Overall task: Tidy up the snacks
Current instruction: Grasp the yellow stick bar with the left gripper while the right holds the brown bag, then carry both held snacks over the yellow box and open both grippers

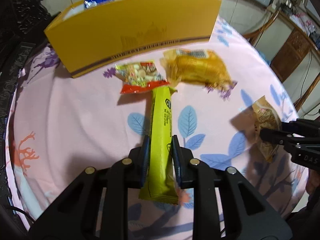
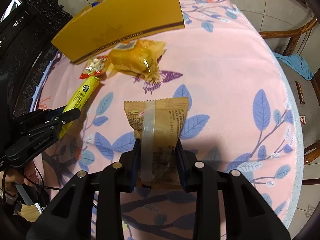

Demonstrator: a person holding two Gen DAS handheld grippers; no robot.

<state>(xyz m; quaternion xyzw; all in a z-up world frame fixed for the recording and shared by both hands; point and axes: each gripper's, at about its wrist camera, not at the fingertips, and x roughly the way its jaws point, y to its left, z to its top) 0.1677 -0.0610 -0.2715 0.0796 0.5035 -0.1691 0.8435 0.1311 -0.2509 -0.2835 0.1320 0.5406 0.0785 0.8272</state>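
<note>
Left wrist view: showing yellow-green snack stick (image 1: 161,140) clamped mid-length between left gripper (image 1: 160,156) pads, jaws narrow, pressing both long edges. Stick running lengthwise away from camera, far end reaching red-and-yellow candy packet (image 1: 140,76), possibly touching or overlapping it; hard to tell through blur. Near end hanging past the finger bases. Whether the stick is lifted clear of the cloth: cannot tell.

Lying just right of the candy packet: clear-wrapped golden bread (image 1: 197,68), edges touching or nearly so. Standing behind both: open yellow cardboard box (image 1: 130,34), a blue-and-white wrapper (image 1: 96,2) peeking over its left rim.

Right wrist view: showing brown kraft-coloured snack packet (image 2: 160,132) pinched between right gripper (image 2: 159,156) pads at its lower half, jaws moderately narrow, squeezing both side edges. Clear strip running down packet's front, serrated top edge pointing away from camera. Same packet and right gripper fingers (image 1: 280,136) appearing at right edge of left wrist view.

Sitting well apart from each other: the two held snacks, stick left, packet right. Covering the round table: pink tablecloth (image 2: 230,76) with blue leaf print. Showing at lower left of right wrist view: person's hand (image 2: 18,178) on the left gripper handle. Wooden chair (image 2: 296,34) with blue cloth (image 2: 298,64) standing beyond table's right edge.
</note>
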